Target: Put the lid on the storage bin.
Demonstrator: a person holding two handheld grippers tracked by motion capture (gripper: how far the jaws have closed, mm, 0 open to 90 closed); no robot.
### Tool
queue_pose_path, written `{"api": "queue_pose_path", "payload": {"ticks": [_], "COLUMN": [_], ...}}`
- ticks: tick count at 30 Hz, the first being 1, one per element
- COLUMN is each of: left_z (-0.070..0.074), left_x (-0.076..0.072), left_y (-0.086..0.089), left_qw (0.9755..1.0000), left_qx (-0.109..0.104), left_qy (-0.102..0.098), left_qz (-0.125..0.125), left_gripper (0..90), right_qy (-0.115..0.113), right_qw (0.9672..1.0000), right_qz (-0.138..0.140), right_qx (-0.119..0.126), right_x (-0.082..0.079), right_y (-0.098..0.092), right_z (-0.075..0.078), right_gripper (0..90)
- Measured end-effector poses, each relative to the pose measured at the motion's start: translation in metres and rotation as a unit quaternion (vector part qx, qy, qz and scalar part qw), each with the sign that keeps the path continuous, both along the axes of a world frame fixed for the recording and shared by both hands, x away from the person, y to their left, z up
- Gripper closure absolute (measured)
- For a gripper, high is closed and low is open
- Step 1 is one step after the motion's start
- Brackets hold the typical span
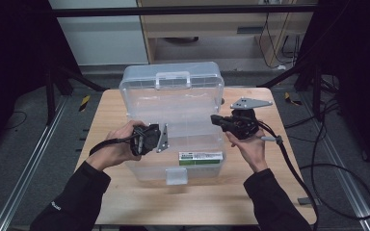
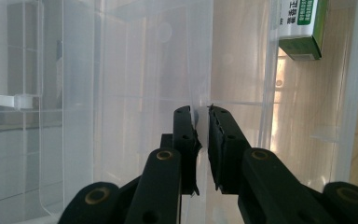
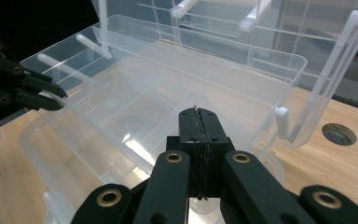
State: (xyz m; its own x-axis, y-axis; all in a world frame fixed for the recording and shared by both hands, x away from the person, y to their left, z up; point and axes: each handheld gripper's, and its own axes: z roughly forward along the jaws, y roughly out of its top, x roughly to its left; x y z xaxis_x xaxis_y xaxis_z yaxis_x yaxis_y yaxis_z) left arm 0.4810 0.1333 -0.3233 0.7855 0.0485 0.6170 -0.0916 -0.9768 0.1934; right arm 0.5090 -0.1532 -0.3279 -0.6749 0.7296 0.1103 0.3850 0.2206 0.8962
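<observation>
— Where's the clear box [image 1: 173, 96]?
— Centre of the bench [image 1: 115, 192], lid up. Left gripper [image 2: 200, 114] clamps its wall at nine o'clock.
— Right gripper [image 3: 199, 114]?
— Clenched on nothing, at three o'clock.

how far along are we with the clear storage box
Done: the clear storage box has its lid up, and a green-and-white carton lies inside. In hand: the left hand-held gripper pinches the box's thin left wall, steadying it; the right hand-held gripper is shut on nothing at the right edge. Left, probably: lowering the lid and latching it.
</observation>
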Motion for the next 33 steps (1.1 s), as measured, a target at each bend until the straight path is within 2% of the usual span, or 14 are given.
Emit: {"api": "queue_pose_path", "payload": {"ticks": [6, 13, 28, 33], "left_z": [-0.001, -0.001, -0.002, -0.003], "left_x": [-0.001, -0.003, -0.005, -0.006], "left_y": [0.000, -0.001, -0.002, -0.002], "left_qw": [1.0000, 1.0000, 0.9999, 0.9999], "left_qx": [0.001, 0.004, 0.016, 0.013], "left_qy": [0.002, 0.005, 0.006, 0.009], "left_qz": [-0.001, 0.000, -0.002, -0.003], "left_gripper": [81.0, 81.0, 80.9, 80.9], "right_qy": [0.001, 0.006, 0.009, 0.011], "right_qw": [0.9995, 0.9988, 0.9982, 0.9978], "right_qz": [-0.027, -0.043, -0.056, -0.062], "right_qx": [0.016, 0.023, 0.022, 0.024], "right_x": [0.009, 0.018, 0.021, 0.023], "right_y": [-0.003, -0.005, -0.008, -0.010], "right_z": [0.000, 0.001, 0.002, 0.003], "right_gripper": [90.0, 90.0, 90.0, 90.0]}}
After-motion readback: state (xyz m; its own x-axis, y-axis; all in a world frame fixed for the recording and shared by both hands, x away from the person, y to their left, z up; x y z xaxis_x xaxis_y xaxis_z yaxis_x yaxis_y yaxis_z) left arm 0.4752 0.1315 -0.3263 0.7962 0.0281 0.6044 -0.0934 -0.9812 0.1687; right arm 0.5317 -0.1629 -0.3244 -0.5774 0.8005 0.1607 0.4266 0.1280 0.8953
